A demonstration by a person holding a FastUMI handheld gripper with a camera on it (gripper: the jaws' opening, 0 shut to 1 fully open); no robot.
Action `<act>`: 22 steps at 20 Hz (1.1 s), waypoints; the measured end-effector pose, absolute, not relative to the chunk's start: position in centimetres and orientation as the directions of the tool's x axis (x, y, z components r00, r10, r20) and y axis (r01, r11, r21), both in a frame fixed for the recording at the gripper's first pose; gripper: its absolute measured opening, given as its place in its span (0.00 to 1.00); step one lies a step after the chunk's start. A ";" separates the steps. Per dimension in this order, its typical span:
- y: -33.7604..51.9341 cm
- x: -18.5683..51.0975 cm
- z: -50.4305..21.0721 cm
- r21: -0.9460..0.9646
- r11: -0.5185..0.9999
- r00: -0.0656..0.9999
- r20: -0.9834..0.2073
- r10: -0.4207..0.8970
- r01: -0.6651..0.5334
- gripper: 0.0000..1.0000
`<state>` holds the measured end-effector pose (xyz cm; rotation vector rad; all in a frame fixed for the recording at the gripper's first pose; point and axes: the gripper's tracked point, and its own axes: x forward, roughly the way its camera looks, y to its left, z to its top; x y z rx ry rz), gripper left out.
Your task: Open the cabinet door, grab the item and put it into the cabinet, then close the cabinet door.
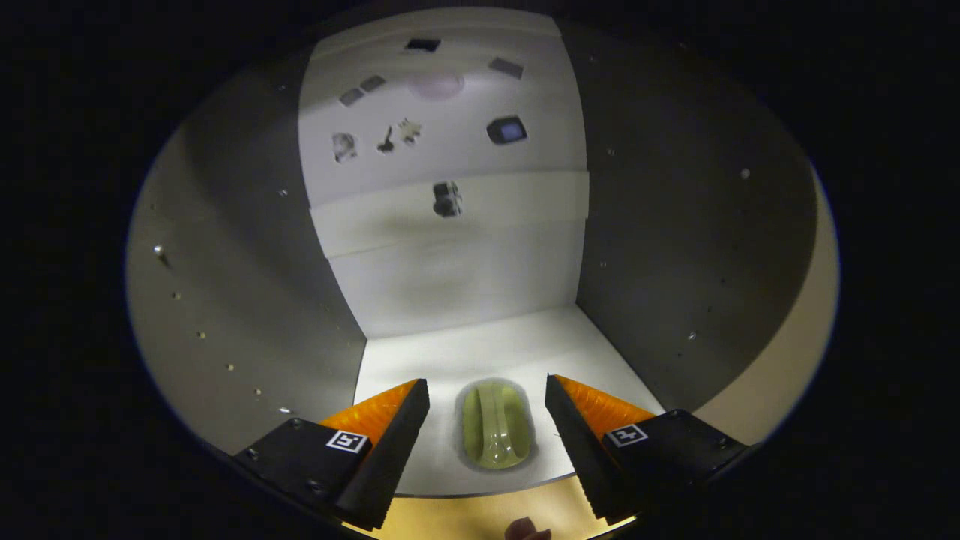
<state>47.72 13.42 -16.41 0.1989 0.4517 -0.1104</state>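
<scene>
Small dark marks (447,199) on the cabinet's back wall (450,277), blurred beyond telling; below the gripper (487,394), whose fingers stand apart, a fingertip (525,529) is cut off at the edge

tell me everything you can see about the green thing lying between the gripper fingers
The green item is a small, oblong, glossy piece, translucent yellow-green like plastic or glass, with a raised ridge along its middle. It lies flat on the white cabinet floor near the front edge. The gripper is open, its fingers on either side without touching it.
</scene>
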 end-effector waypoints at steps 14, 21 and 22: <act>11.8 29.5 4.0 -0.030 0.994 0.979 0.181 -0.095 0.102 0.97; 8.6 19.2 7.5 -0.024 0.992 0.948 0.300 -0.109 0.122 0.97; 7.8 17.8 7.9 -0.021 0.992 0.945 0.309 -0.112 0.124 0.97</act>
